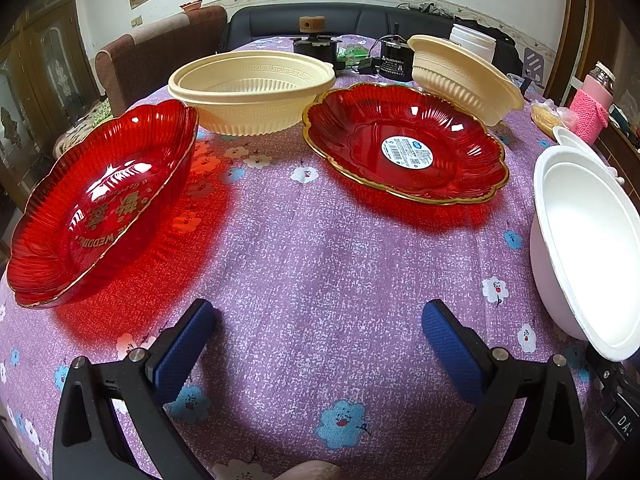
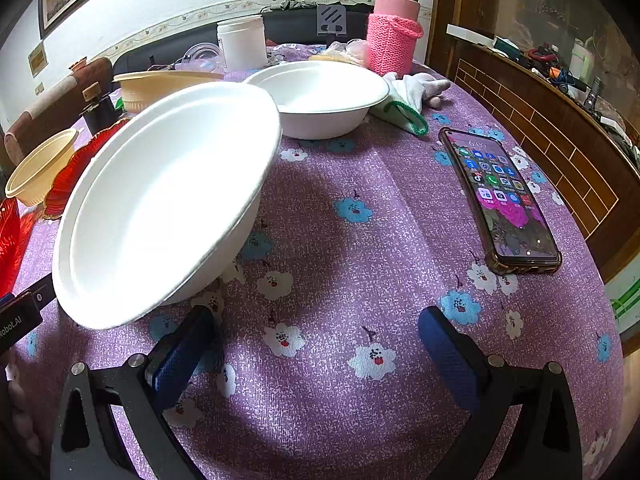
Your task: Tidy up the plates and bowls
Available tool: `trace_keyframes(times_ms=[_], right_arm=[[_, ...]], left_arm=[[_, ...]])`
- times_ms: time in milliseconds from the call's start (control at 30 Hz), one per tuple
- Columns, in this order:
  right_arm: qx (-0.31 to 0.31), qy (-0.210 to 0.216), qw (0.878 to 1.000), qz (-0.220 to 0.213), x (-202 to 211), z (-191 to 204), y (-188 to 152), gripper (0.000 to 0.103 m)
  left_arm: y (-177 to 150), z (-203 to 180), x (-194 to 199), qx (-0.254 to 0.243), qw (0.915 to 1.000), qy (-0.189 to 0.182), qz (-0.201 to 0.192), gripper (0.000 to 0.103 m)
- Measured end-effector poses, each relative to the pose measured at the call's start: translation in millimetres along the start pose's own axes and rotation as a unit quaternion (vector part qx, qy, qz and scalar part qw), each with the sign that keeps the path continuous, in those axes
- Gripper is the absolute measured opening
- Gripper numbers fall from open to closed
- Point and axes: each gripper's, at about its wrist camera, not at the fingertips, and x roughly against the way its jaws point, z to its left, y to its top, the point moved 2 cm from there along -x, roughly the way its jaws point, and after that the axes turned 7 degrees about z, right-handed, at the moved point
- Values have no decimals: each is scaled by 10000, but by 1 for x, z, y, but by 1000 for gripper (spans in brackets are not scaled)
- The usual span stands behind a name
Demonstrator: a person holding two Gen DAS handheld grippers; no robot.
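In the left wrist view two red glass plates sit on the purple cloth: one with gold lettering at the left, one with a round sticker at centre right. A cream bowl stands behind them; a second cream bowl leans tilted on the stickered plate's far rim. A white bowl is at the right edge. My left gripper is open over bare cloth. In the right wrist view a tilted white bowl is just left of my open right gripper. Another white bowl stands behind.
A phone lies at the right of the table near its edge. A pink-sleeved flask, white jar, white and green cloth and small clutter stand at the back. A brown chair and dark sofa are beyond.
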Motion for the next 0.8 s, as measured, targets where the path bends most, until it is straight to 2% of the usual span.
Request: trace_keyframes(times_ms=[267,400,533,800], right_arm=[[0,0,10000,0,0,0,0,102],[0,0,10000,-1,0,0,0,102],[0,0,10000,-1,0,0,0,102],[0,0,10000,-1,0,0,0,102]], left_arm=[[0,0,0,-3,10000,-2,1,103],[-10,8,4,-361,9991,-193,66,103],[-7,26,8,-223,9993,-183,229,103],[-6,24,4,-260,9994,-136,204,103]])
